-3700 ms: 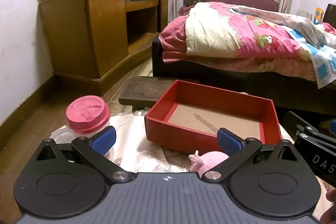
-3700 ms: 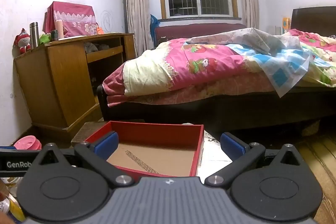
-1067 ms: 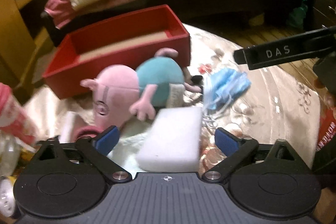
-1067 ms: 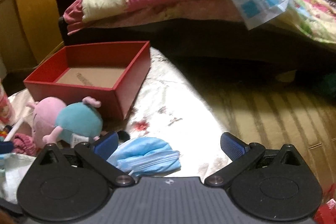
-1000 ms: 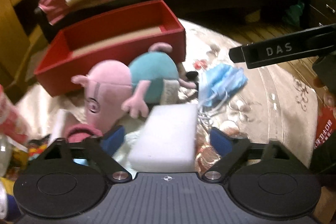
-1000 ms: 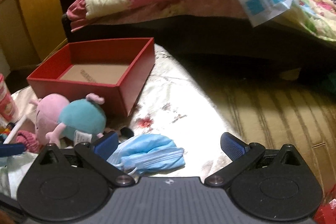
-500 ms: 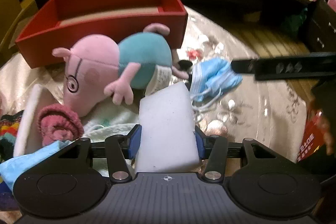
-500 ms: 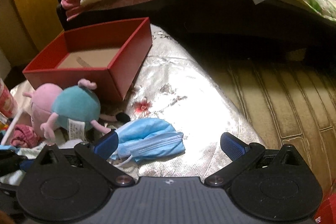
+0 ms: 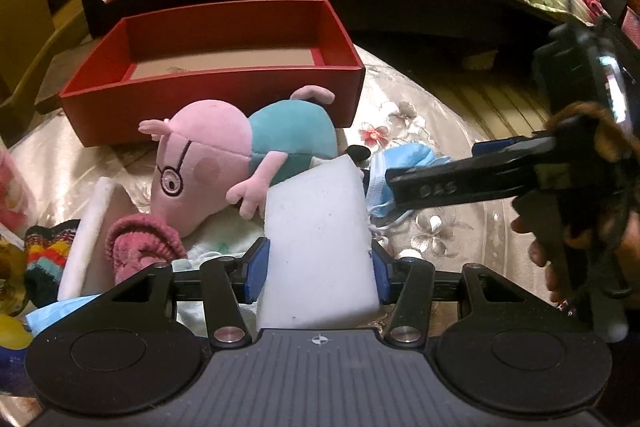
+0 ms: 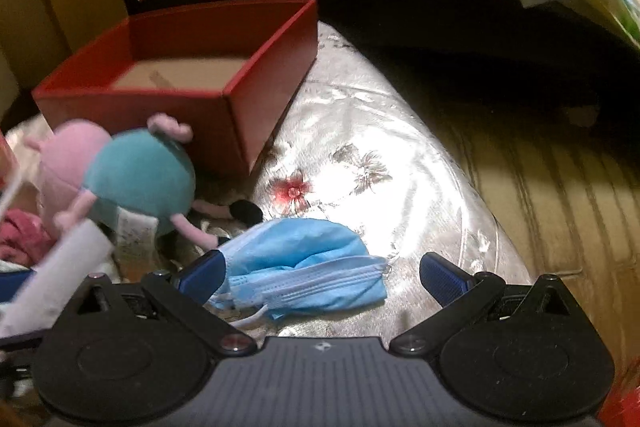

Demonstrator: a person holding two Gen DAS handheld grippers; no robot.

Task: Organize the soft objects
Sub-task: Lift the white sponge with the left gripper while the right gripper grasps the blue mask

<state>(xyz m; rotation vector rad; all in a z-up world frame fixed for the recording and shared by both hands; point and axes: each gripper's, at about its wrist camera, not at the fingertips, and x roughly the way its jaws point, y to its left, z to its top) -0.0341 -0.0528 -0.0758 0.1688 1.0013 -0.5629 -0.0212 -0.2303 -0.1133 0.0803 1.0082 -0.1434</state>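
Left hand-held gripper (image 9: 318,269) is clenched on the white sponge block (image 9: 318,239), both blue pads pressed flat against its sides; the jaws have just been closing, and the block sits squarely between them. Just ahead of it lies the pink pig plush (image 9: 236,157) in its teal top, on its side, one arm touching the block's far corner. Beyond the plush stands the red box (image 9: 216,91), bare cardboard floor showing. Off to this gripper's left, a pink knitted piece (image 9: 140,243) and a striped knit (image 9: 42,243). To its right, the other tool reaches in, with faint lettering on its finger reading "DAS" (image 9: 438,189), a hand (image 9: 576,227) wrapped round its grip.

Over to the right wrist view: right hand-held gripper (image 10: 320,271) stands released, jaws wide, hovering over the shiny flowered bench (image 10: 384,179). The blue face mask (image 10: 304,267) lies crumpled between the fingers, close against the left one and well clear of the right. Ahead and left, the plush again, blurred, with the red box behind it. No writing can be read in this view.
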